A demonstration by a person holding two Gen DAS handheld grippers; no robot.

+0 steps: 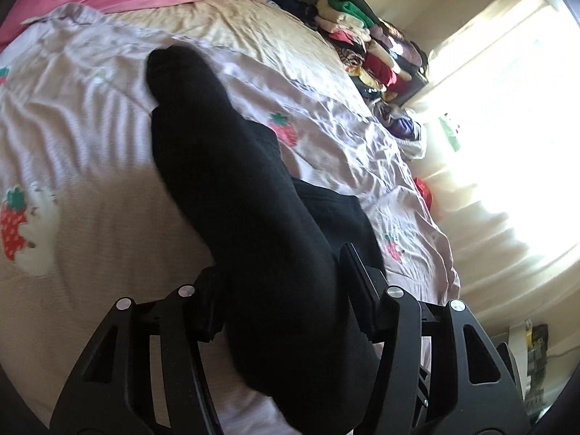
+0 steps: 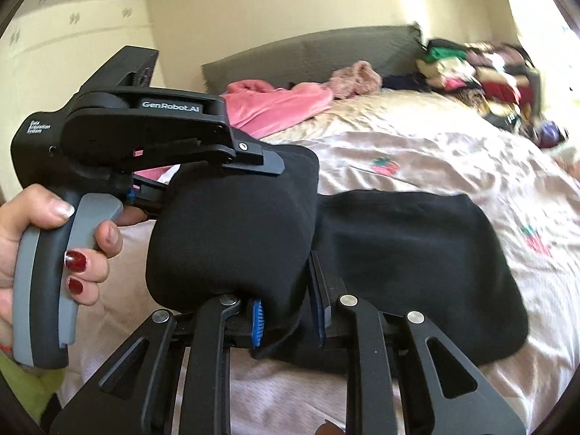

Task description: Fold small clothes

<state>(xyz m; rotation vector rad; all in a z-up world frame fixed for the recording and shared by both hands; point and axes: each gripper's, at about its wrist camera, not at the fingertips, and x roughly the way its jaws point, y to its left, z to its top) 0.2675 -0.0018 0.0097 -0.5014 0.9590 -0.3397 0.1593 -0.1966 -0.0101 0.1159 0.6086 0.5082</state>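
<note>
A black garment (image 2: 406,261) lies on the bed; one end of it is lifted and folded over. My left gripper (image 1: 279,286) is shut on the black garment (image 1: 232,188), which runs forward between its fingers and hides the tips. In the right wrist view the left gripper (image 2: 268,170) holds the raised fold from the left, with a hand on its grey handle. My right gripper (image 2: 290,311) grips the lower edge of the same raised fold between its blue pads (image 2: 258,320).
The bed has a pale pink strawberry-print cover (image 1: 90,116). A pink garment (image 2: 275,105) and a fluffy pink item (image 2: 355,78) lie near the grey headboard (image 2: 311,54). A pile of coloured clothes (image 2: 482,72) sits at the far right. A bright curtained window (image 1: 507,127) is beside the bed.
</note>
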